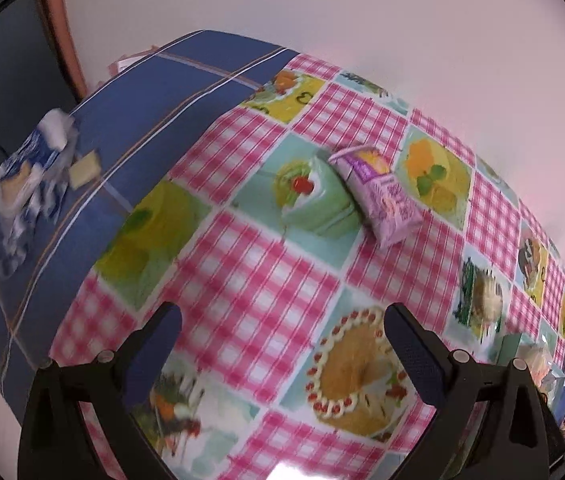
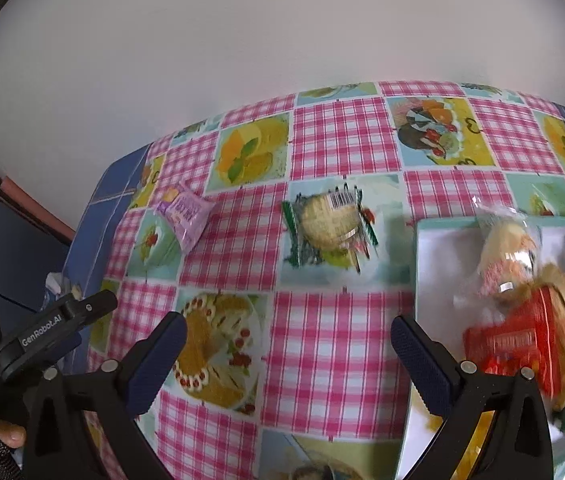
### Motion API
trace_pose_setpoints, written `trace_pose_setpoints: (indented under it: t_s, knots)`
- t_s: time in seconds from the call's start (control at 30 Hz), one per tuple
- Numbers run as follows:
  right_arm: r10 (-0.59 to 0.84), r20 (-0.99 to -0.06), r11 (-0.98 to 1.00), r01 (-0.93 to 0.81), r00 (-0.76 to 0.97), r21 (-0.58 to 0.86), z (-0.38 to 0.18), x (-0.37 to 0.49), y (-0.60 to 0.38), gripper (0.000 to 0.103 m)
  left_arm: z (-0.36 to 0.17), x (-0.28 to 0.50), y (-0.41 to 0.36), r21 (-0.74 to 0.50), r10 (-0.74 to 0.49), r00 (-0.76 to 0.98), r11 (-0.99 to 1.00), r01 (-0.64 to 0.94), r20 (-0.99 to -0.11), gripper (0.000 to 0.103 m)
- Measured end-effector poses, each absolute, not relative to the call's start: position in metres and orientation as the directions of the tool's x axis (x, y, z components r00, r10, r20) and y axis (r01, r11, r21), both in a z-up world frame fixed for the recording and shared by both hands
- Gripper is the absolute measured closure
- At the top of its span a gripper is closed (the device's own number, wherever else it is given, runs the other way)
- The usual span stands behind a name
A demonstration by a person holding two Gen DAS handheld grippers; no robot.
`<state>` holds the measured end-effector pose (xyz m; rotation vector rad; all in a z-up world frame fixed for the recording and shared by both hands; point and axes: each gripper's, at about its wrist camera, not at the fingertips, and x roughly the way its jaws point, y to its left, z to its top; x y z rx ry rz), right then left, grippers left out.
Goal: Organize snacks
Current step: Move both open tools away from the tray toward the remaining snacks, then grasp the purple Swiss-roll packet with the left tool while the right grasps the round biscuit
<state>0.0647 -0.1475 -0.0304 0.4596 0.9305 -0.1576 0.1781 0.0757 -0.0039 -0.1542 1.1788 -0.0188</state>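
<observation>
A purple snack packet (image 1: pixel 378 196) lies on the pink checked tablecloth ahead of my left gripper (image 1: pixel 282 320), which is open and empty. The packet also shows in the right wrist view (image 2: pixel 184 210). A clear packet with a round biscuit and green edges (image 2: pixel 328 224) lies ahead of my right gripper (image 2: pixel 288 332), which is open and empty. To the right, a white tray with a teal rim (image 2: pixel 438 256) holds a clear bun packet (image 2: pixel 508 256) and red packets (image 2: pixel 522 344).
A blue and white snack bag (image 1: pixel 26 180) and a small cracker (image 1: pixel 84 168) lie on the blue cloth at the left. The left gripper's body (image 2: pixel 42 332) shows at the right view's left edge. A white wall stands behind the table.
</observation>
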Motion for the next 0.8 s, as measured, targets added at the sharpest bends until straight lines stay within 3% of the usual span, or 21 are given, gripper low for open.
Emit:
trace_pose_setpoints:
  t_s: [0.17,0.33,0.47,0.8]
  knots:
    - [0.055,-0.811,0.902,0.320,0.582,0.290,-0.021,0.091,-0.158,0.000,0.003,0.212,0.070,-0.120,-0.113,0.379,0.993,0.007,-0.918,0.002]
    - [0.044,-0.839,0.903,0.338,0.543,0.266,-0.026,0.120,-0.172,0.001,-0.001,0.244,0.062,-0.208,-0.205,0.310,0.978,0.023,-0.929,0.002]
    - [0.029,-0.864,0.915,0.334,0.502,0.225,-0.038,0.141,-0.177,0.002,-0.011,0.261,0.049,-0.210,-0.207,0.274,0.978,0.019,-0.939,0.002]
    - [0.010,-0.909,0.930,0.329,0.418,0.162,-0.072,0.175,-0.180,0.014,-0.040,0.297,0.016,-0.248,-0.244,0.230,0.969,0.012,-0.942,0.008]
